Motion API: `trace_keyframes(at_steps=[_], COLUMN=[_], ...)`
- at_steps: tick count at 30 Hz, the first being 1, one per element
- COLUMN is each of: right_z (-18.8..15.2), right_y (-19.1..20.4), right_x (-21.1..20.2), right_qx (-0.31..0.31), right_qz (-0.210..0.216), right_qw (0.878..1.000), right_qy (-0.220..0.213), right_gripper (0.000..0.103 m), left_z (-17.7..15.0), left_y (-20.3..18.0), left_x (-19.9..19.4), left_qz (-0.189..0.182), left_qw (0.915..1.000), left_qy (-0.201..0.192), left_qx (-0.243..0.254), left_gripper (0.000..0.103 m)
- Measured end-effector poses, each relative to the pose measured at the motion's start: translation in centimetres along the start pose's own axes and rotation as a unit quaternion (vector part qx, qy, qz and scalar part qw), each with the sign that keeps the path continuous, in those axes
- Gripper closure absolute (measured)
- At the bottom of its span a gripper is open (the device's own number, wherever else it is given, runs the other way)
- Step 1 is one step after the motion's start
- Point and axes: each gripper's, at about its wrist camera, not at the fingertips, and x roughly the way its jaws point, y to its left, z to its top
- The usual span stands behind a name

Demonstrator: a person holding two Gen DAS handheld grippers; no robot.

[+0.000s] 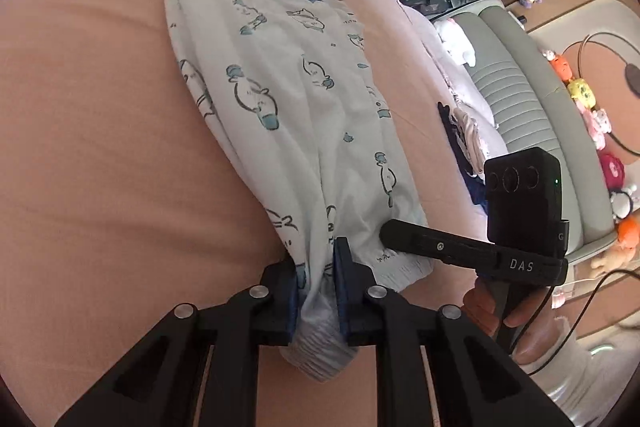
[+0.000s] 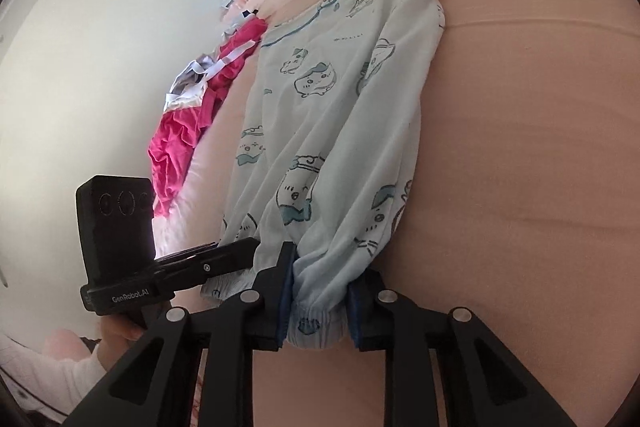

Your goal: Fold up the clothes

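Pants [image 1: 280,99] lengthwise, waistband nearest cameras

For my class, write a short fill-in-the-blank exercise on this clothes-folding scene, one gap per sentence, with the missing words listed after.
1. Both tools grip the pale printed garment by its elastic ____.
2. The garment lies on a peach-coloured ____.
3. The crumpled garment at the bed's edge is bright ____.
4. The left tool and right tool are both ____ on fabric.

Missing words: waistband; bedsheet; pink; shut
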Motion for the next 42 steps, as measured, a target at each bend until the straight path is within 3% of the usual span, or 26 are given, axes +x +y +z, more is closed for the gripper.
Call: trace_keyframes(at_steps=[2, 7, 9, 11, 15, 20, 23, 25, 29, 33, 35, 36, 39, 40, 41, 42], right_z=[-0.6, -1.0, -1.7, -2.3, -4.5, -10.0, -12.9, -13.9, -14.6, -15.3, -15.2, -15.1, -14.7, -14.8, -14.9, -15.0], right_y=[-0.1, 2.4, 3.0, 4.6, 6.2, 5.6, 5.0, 4.8, 4.4, 2.9, 2.5, 2.6, 2.9, 3.2, 3.6, 3.9], right_x=[0.0, -0.1, -1.0, -1.4, -3.7, -5.7, -5.4, -5.8, -7.3, -6.9, -6.4, -6.3, -6.0, -6.0, -6.0, -5.8], right_qx=[0.016, -0.012, 0.010, -0.015, -0.041, -0.001, 0.010, 0.019, 0.043, 0.067, 0.073, 0.067, 0.046, 0.040, 0.035, 0.040], right_qz=[-0.005, -0.098, -0.117, -0.151, -0.161, -0.150, -0.143, -0.136, -0.118, -0.105, -0.092, -0.092, -0.099, -0.101, -0.104, -0.098], right_qw=[1.000, 0.995, 0.992, 0.988, 0.986, 0.988, 0.990, 0.990, 0.991, 0.990, 0.990, 0.991, 0.992, 0.992, 0.992, 0.993], right_qy=[-0.020, -0.027, -0.036, -0.028, -0.027, -0.028, -0.018, -0.020, -0.046, -0.067, -0.073, -0.071, -0.061, -0.058, -0.055, -0.048], right_gripper=[0.078, 0.081, 0.085, 0.086, 0.087, 0.087, 0.081, 0.079, 0.079, 0.069, 0.066, 0.066, 0.067, 0.068, 0.075, 0.078], left_z=[-0.8, -0.8, -0.9, -1.1, -1.9, -5.9, -7.8, -8.2, -8.8, -8.8, -8.5, -8.5, -8.5, -8.4, -8.3, -8.0], left_y=[0.0, -1.0, -1.7, -2.6, -4.5, -6.2, -5.1, -4.2, -2.4, -1.0, -2.0, -2.7, -4.3, -4.6, -4.8, -5.1], left_x=[-1.4, -0.9, -1.2, -1.7, -2.3, -2.5, -1.9, -3.4, -6.0, -6.2, -5.0, -4.6, -4.3, -4.5, -4.7, -5.1], left_qz=[0.023, 0.074, 0.080, 0.078, 0.075, 0.085, 0.086, 0.067, 0.059, 0.039, 0.040, 0.051, 0.066, 0.060, 0.058, 0.064], left_qw=[0.9997, 0.9970, 0.9963, 0.9953, 0.9903, 0.9805, 0.9835, 0.9905, 0.9952, 0.9968, 0.9971, 0.9966, 0.9943, 0.9944, 0.9944, 0.9939], left_qy=[-0.007, -0.007, 0.000, 0.018, 0.054, 0.104, 0.122, 0.105, 0.077, 0.067, 0.065, 0.062, 0.053, 0.051, 0.049, 0.045], left_qx=[-0.003, 0.021, 0.033, 0.055, 0.103, 0.144, 0.102, 0.059, 0.017, -0.020, -0.002, 0.017, 0.065, 0.070, 0.073, 0.078], left_gripper=[0.083, 0.079, 0.080, 0.088, 0.088, 0.087, 0.085, 0.084, 0.063, 0.058, 0.040, 0.040, 0.045, 0.070, 0.085, 0.085])
